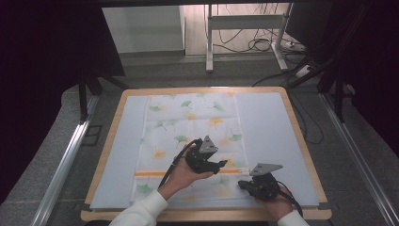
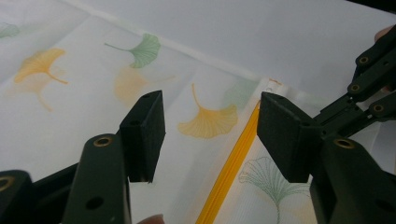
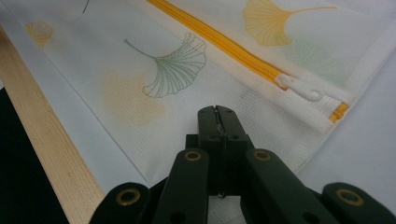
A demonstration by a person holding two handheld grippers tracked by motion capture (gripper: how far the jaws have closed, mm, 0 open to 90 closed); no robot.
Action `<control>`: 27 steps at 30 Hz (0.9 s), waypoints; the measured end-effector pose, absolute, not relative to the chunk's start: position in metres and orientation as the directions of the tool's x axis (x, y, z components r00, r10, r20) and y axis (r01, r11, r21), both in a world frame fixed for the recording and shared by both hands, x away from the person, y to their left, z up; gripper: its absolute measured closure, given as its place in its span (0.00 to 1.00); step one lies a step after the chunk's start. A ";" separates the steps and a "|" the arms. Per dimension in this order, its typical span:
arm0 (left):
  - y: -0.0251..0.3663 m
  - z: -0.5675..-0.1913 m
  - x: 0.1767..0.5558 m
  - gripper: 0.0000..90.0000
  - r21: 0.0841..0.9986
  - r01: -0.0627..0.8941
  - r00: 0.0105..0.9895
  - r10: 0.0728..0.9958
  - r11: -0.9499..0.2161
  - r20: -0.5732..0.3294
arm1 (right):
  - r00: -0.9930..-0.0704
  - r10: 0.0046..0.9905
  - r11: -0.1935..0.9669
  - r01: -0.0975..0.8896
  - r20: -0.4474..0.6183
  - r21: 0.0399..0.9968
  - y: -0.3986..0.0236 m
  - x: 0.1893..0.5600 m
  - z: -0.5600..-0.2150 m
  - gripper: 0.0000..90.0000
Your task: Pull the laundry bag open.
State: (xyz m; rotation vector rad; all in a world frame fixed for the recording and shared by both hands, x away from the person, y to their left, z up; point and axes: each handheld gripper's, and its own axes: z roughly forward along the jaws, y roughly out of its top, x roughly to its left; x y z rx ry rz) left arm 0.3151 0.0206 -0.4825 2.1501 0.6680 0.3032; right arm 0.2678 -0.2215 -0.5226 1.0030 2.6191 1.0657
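Laundry bag (image 1: 188, 141) beneath spread left claw (image 2: 210, 135)

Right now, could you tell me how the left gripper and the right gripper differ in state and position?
The left gripper has its jaws wide apart; the right gripper has them closed together, with no fabric visibly between them. The left hovers over the mesh bag near the yellow zipper; the right sits lower, at the bag's near corner beside the white zipper pull. Both are black, hand-held, and point at the same bag.

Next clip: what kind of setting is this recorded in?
Probably a lab or recording workspace, not a home: a wooden table covered with white sheeting, a metal stand with loose cables on the floor behind, and dark curtains at the sides.
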 end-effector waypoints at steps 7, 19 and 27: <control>0.016 -0.489 0.317 0.47 0.784 0.348 0.835 0.550 -0.515 -0.010 | -0.768 0.630 0.527 0.533 0.117 0.662 -0.221 0.269 -0.522 0.99; -0.001 -0.497 0.323 0.56 0.766 0.355 0.850 0.527 -0.536 -0.025 | -0.757 0.639 0.516 0.552 0.134 0.655 -0.230 0.260 -0.522 0.99; -0.026 -0.501 0.330 0.62 0.748 0.343 0.868 0.495 -0.568 -0.021 | -0.755 0.640 0.512 0.557 0.142 0.654 -0.231 0.259 -0.522 0.99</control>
